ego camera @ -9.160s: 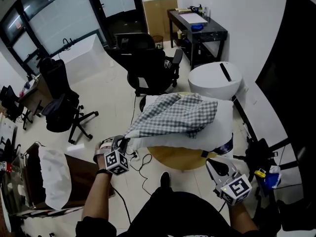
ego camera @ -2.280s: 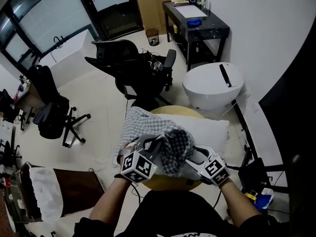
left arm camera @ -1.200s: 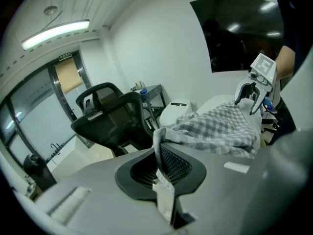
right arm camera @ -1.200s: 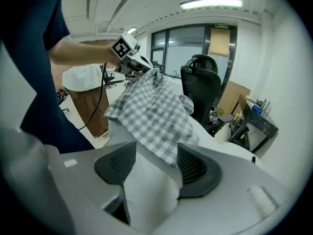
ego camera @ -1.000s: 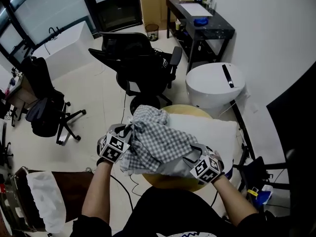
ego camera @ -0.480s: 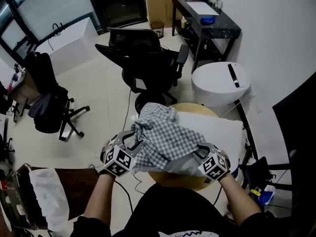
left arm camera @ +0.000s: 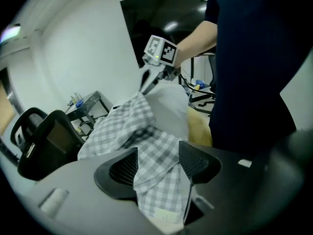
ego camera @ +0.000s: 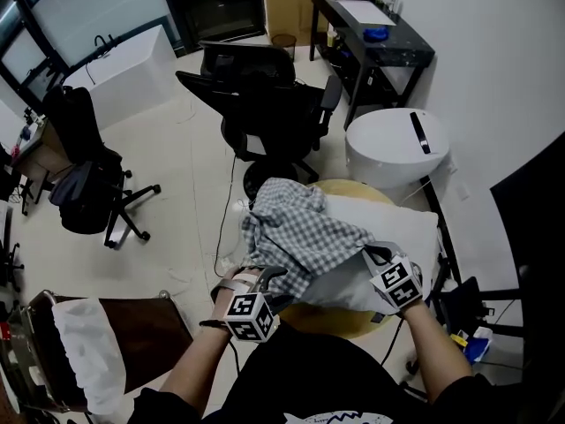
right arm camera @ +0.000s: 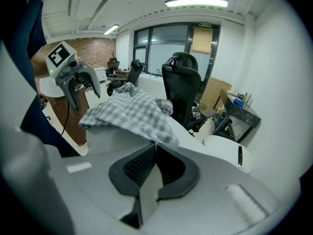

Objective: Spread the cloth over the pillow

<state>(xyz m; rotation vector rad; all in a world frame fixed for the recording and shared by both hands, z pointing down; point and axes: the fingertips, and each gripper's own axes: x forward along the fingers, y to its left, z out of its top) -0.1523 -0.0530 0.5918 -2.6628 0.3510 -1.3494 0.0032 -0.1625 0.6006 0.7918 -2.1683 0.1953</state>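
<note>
On the round wooden table (ego camera: pixel 323 319), head view: white pillow (ego camera: pixel 399 226), one; its 3 o'clock end is bare.

Checked cloth (ego camera: pixel 296 228), one, bunched over the pillow's 9 o'clock half.
- Handling (judged): light, soft, limp. It will fold and drag rather than slide flat. Best taken by hem corners, well apart, then drawn taut.

Left gripper (left arm camera: pixel 157 153), at the cloth's 7 o'clock. Its jaws have just been opening and stand wide; a fold of cloth lies loose between them, unpinched.

Right gripper (right arm camera: pixel 155 147), at the cloth's 4 o'clock. Its jaws have just been closing and are pinched together on a pale fabric edge, apparently the cloth's plain underside.
</note>
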